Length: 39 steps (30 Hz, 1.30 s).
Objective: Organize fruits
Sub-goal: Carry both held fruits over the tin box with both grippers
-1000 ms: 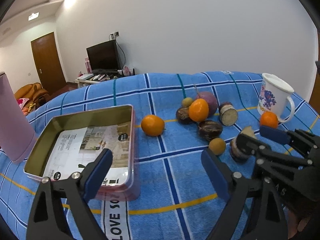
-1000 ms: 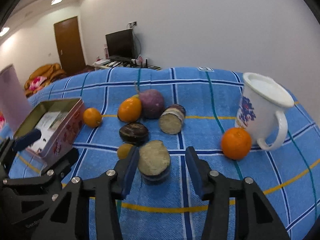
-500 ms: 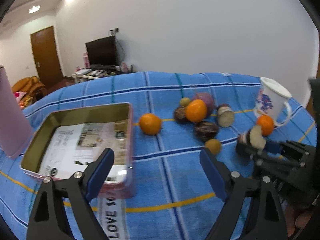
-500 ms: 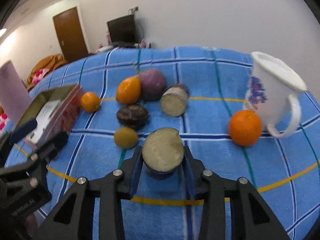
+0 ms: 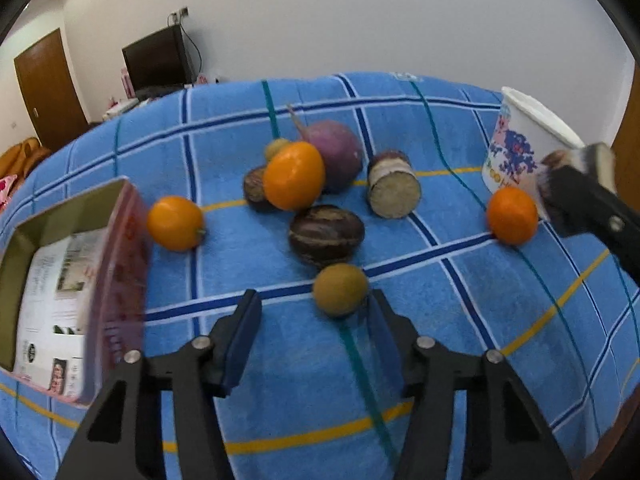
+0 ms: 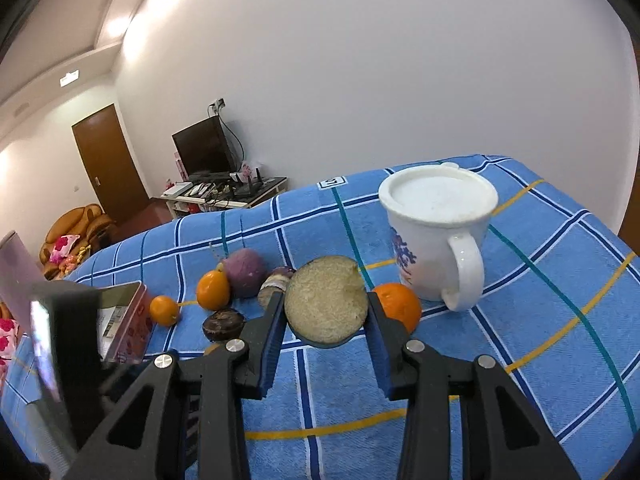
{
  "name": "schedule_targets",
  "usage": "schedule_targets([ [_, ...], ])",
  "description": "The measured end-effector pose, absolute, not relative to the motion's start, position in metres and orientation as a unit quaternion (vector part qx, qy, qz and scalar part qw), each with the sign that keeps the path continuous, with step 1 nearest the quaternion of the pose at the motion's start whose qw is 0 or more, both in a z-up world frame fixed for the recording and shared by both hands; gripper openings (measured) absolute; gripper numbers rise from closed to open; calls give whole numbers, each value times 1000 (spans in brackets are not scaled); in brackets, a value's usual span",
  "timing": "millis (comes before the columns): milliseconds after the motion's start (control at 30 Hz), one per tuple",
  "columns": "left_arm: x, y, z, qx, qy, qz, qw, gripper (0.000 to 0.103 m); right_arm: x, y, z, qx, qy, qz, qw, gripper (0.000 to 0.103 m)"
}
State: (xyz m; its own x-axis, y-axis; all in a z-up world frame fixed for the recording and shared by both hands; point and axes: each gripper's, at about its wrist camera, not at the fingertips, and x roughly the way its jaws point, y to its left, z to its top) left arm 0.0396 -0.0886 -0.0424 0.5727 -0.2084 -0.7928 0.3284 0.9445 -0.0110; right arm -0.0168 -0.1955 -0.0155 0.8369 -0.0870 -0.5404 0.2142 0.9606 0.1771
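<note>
My left gripper hangs low over the blue checked cloth with its jaws closing. A small yellow-brown fruit lies just ahead of the tips, close to the right finger, and the pads do not press it. My right gripper is shut on a cut purple-skinned piece with a pale face, held clear of the cloth. In the left wrist view that piece shows at the far right. An open tin box stands at the left.
On the cloth lie three oranges, a round purple fruit, a dark striped fruit and a second cut piece. A white mug stands at the right. A pink container is far left.
The left gripper has swung right and down to the small yellow-brown fruit, and its jaws have narrowed. The right gripper has shut on the cut piece and lifted it off the cloth.
</note>
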Motion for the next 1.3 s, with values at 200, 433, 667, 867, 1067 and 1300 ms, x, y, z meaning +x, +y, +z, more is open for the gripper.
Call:
schedule_targets([
  [200,46,-87,-44,53,434,-163,884,51,-19,-194,-15,108,276,-80,952,41],
  [433,44,-68,-44,10,433,-219,874,29,-18,-193,-16,106,276,-86,951,41],
  [667,11,-43,-21,-15,384,-264,884,29,-20,-194,-17,110,264,-86,955,41],
  [867,-15,-25,-4,18,350,-241,905,29,-21,-178,-19,79,252,-75,962,41],
  [1067,-11,14,5,28,334,-204,920,29,-25,-160,-23,59,241,-67,967,41],
  [1300,-2,69,9,35,319,-155,934,29,-30,-127,-26,39,237,-56,969,40],
])
